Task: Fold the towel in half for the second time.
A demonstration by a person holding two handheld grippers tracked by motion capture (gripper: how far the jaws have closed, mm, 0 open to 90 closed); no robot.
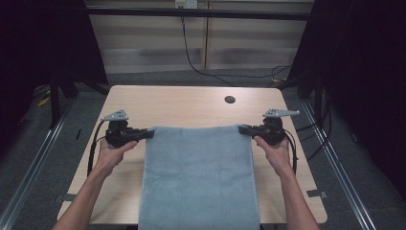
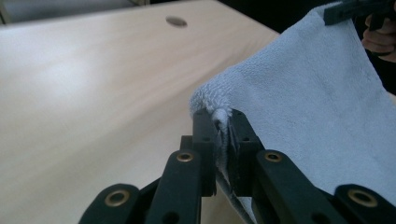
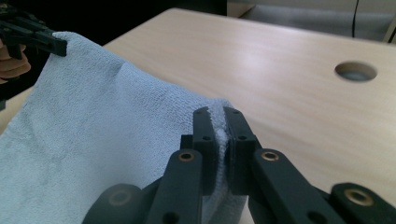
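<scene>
the blue-grey towel (image 1: 198, 177) lies down the middle of the table (image 1: 177, 103), its far edge stretched in a straight line between the two grippers and its near end hanging past the table's six o'clock edge. in the high view the far edge looks lifted, though how far off the wood cannot be told from there.

the left gripper (image 1: 146, 134) holds the towel's far corner at ten o'clock of the cloth; the right gripper (image 1: 245, 128) holds the far corner at two o'clock. the high view does not resolve the jaws.

the left gripper view supplies that detail: the left gripper (image 2: 218, 122) has its jaws pressed together on a bunched fold of towel (image 2: 317, 107), terry pile puffing out above the tips. the cloth rises from there toward one o'clock, where the other gripper bites the opposite corner, a hand behind it. the bare tabletop (image 2: 84, 93) lies below.

the right gripper view shows the same for the right gripper (image 3: 217, 122): jaws pinching the towel (image 3: 93, 140) corner. the far gripper sits at ten o'clock. a round cable hole (image 3: 356, 71) in the table shows at two o'clock.
</scene>
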